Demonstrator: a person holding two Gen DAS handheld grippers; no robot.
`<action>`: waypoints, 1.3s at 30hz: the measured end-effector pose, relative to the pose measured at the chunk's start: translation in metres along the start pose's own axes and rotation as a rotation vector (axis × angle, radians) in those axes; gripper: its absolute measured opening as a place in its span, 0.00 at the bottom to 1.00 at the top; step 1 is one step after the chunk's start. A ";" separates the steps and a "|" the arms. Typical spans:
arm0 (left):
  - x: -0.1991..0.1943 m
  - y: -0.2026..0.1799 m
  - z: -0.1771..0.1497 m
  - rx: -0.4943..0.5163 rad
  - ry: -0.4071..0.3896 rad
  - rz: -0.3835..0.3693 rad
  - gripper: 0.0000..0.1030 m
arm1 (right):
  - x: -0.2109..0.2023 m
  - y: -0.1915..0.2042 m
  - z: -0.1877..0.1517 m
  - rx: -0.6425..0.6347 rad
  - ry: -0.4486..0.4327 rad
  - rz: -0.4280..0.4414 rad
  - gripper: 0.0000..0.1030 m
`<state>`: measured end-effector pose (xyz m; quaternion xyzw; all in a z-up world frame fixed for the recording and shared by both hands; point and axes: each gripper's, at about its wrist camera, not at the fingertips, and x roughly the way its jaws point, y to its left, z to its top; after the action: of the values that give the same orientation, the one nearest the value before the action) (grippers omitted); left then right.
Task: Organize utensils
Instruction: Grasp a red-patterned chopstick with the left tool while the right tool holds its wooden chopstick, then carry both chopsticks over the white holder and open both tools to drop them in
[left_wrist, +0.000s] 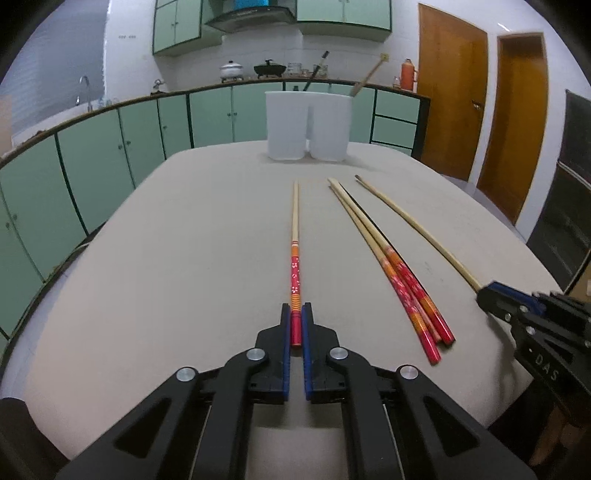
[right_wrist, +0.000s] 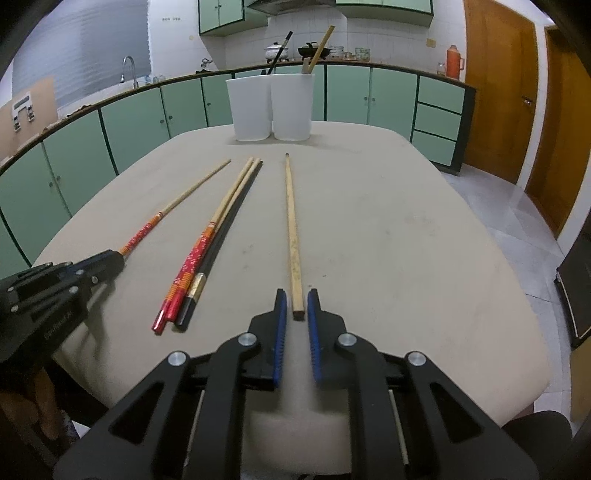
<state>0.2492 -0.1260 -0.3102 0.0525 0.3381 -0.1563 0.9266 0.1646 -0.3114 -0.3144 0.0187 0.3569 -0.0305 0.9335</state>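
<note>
My left gripper (left_wrist: 295, 308) is shut on the red end of a red-handled chopstick (left_wrist: 295, 236) that lies pointing away on the beige table (left_wrist: 166, 277). To its right lies a bundle of chopsticks (left_wrist: 391, 258), then a plain wooden chopstick (left_wrist: 413, 236). In the right wrist view, the near end of that plain chopstick (right_wrist: 293, 236) sits between the fingers of my right gripper (right_wrist: 296, 295), with a thin gap on each side. The bundle (right_wrist: 207, 251) holds two red-handled sticks and a black one. A white two-part holder (right_wrist: 273, 107) stands at the table's far end with a black and a wooden utensil in it.
The left gripper (right_wrist: 116, 258) shows at the left of the right wrist view and the right gripper (left_wrist: 487, 295) at the right of the left wrist view. Green cabinets (left_wrist: 110, 155) curve behind the table and wooden doors (left_wrist: 454, 103) stand at the right.
</note>
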 end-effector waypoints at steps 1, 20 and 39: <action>0.000 -0.001 -0.001 0.009 0.003 -0.004 0.10 | -0.001 0.000 -0.001 0.003 0.001 0.010 0.14; -0.062 0.020 0.057 -0.033 -0.026 -0.069 0.05 | -0.092 -0.004 0.068 0.020 -0.136 0.091 0.06; -0.087 0.042 0.153 0.027 -0.036 -0.120 0.05 | -0.093 0.006 0.194 -0.160 -0.117 0.147 0.06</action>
<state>0.2931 -0.0949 -0.1375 0.0419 0.3219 -0.2173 0.9205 0.2248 -0.3128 -0.1075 -0.0314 0.3006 0.0657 0.9510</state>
